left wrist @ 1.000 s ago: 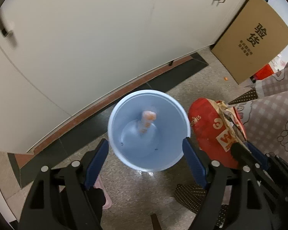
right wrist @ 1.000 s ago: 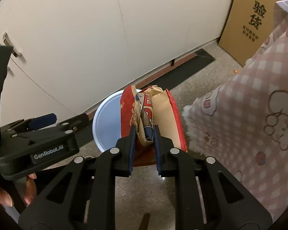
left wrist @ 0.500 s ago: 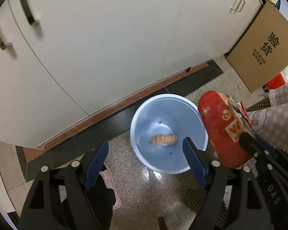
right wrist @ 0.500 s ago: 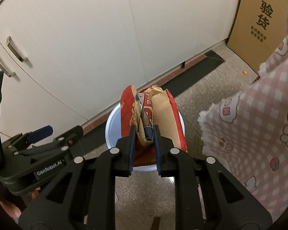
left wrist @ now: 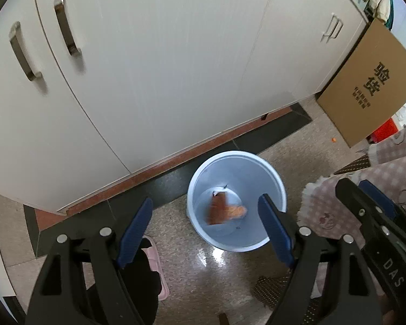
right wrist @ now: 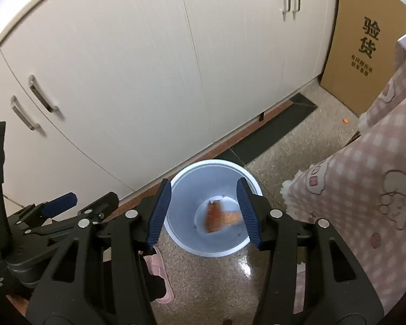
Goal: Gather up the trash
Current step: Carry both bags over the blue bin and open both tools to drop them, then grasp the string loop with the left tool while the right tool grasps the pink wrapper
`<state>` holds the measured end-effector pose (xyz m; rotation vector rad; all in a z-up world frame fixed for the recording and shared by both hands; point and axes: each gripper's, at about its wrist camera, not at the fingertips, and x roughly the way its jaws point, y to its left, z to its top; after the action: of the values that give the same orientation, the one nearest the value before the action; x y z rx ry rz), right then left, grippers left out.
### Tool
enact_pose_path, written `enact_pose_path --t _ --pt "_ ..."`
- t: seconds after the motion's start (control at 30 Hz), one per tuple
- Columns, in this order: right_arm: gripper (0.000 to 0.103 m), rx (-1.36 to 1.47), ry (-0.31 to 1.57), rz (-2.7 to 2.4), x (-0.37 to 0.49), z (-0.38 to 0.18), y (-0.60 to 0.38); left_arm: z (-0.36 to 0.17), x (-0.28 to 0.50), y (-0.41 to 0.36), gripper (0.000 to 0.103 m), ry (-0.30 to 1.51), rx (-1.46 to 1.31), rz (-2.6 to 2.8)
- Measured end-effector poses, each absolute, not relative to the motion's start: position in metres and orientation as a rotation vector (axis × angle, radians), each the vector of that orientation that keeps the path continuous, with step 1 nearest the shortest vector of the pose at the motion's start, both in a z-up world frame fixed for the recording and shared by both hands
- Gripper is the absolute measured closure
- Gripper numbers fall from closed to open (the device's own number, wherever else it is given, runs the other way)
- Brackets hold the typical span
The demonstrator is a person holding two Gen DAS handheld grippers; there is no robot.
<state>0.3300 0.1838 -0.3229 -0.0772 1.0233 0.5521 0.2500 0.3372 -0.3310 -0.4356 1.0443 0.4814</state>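
Note:
A light blue bin stands on the speckled floor by the white cabinets; it also shows in the right wrist view. A red snack bag lies blurred inside it on an orange wrapper; the bag also shows in the right wrist view. My left gripper is open and empty above the bin. My right gripper is open and empty straight over the bin, and shows at the right of the left wrist view.
White cabinet doors stand behind the bin with a dark plinth below. A cardboard box leans at the right. A pink checked cloth hangs at the right. A pink slipper lies at the lower left.
My right gripper has opened and let go of the red snack bag, which has dropped into the bin. Both grippers have risen farther above the bin.

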Motion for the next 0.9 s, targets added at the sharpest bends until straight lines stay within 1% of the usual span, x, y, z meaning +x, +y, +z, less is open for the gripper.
enact_pose_path --t 0.23,0.33,0.6,0.73,0.9 --pt "0.052 -0.100 0.933 0.541 0.303 -0.277 0.168 -0.290 0.227 0.323 0.024 0.969 -0.439 0.468" --pt "0.052 -0.083 0.883 0.544 0.288 -0.249 0.157 -0.271 0.213 0.317 0.024 0.925 -0.445 0.470" --pt "0.050 -0.015 0.744 0.540 0.250 -0.173 0.115 -0.195 0.177 0.287 0.022 0.751 -0.437 0.444" --pt "0.047 0.026 0.680 0.518 0.235 -0.142 0.081 -0.153 0.168 0.254 0.021 0.661 -0.402 0.389" --pt "0.045 0.087 0.616 0.439 0.219 -0.111 0.019 -0.121 0.174 0.194 0.020 0.629 -0.305 0.272"
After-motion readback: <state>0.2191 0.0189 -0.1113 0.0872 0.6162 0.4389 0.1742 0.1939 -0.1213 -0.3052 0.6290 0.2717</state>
